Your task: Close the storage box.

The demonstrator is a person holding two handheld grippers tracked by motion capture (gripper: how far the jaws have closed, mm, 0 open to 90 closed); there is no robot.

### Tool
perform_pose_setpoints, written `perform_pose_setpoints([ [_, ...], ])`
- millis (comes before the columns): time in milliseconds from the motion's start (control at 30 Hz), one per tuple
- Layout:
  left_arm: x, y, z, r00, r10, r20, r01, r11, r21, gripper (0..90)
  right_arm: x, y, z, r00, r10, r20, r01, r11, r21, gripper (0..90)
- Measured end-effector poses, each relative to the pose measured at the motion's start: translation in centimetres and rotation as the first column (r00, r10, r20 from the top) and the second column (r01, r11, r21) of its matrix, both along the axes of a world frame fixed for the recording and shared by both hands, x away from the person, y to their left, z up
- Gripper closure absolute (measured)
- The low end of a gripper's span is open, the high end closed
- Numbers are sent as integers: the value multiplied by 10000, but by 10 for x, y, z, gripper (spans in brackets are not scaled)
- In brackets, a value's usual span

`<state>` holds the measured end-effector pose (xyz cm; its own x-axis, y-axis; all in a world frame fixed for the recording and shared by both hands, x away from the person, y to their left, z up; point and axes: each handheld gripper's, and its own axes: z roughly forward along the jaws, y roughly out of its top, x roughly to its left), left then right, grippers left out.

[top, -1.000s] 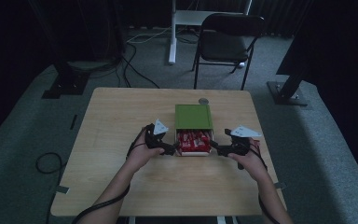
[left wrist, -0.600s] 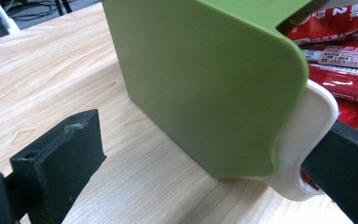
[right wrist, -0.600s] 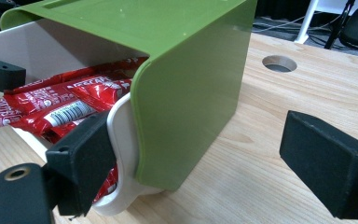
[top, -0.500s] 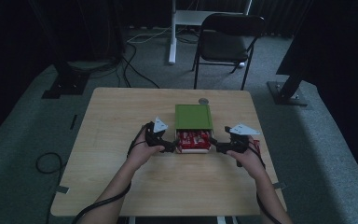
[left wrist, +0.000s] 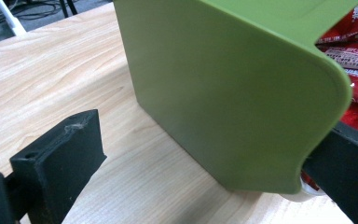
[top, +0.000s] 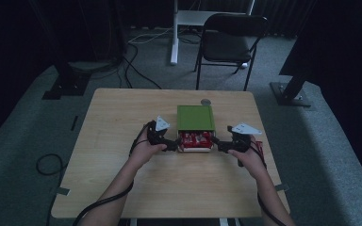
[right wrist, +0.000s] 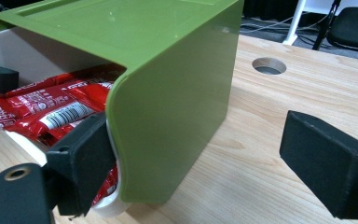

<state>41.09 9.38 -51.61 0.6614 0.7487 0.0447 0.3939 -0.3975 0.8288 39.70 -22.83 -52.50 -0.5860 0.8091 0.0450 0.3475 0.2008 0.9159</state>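
Green lid [top: 195,117] sits part-way back over the white tray [top: 195,149] of red packets [top: 195,139] mid-table, its long axis running away from the person, flanked equally by the left gripper [top: 173,144] and right gripper [top: 219,147], both open.

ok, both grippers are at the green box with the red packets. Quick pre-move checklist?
1. Left gripper open: ok, its jaws stand wide apart astride the near left corner of the green cover.
2. Right gripper open: ok, jaws astride the cover's near right corner.
3. Firm grip on the cover: not ok, neither gripper has closed on it.
4. White tray seated under the cover: ok, it pokes out at the near end.
5. Red packets inside the tray: ok, none spilled on the table.
6. Packets clear of the inner jaws: cannot tell, they lie very close.
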Motion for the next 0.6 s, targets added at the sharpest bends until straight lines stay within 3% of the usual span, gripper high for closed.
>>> perform_pose_setpoints([
  [333, 3, -1, 2, 10000, -1, 59, 0, 9999, 166, 25, 2, 1, 0, 10000, -84, 43, 84, 10000, -19, 113],
  [600, -5, 0, 7, 9999, -61, 93, 64, 9996, -285, 25, -2, 2, 5, 10000, 46, 81, -49, 9993, 381, 113],
])
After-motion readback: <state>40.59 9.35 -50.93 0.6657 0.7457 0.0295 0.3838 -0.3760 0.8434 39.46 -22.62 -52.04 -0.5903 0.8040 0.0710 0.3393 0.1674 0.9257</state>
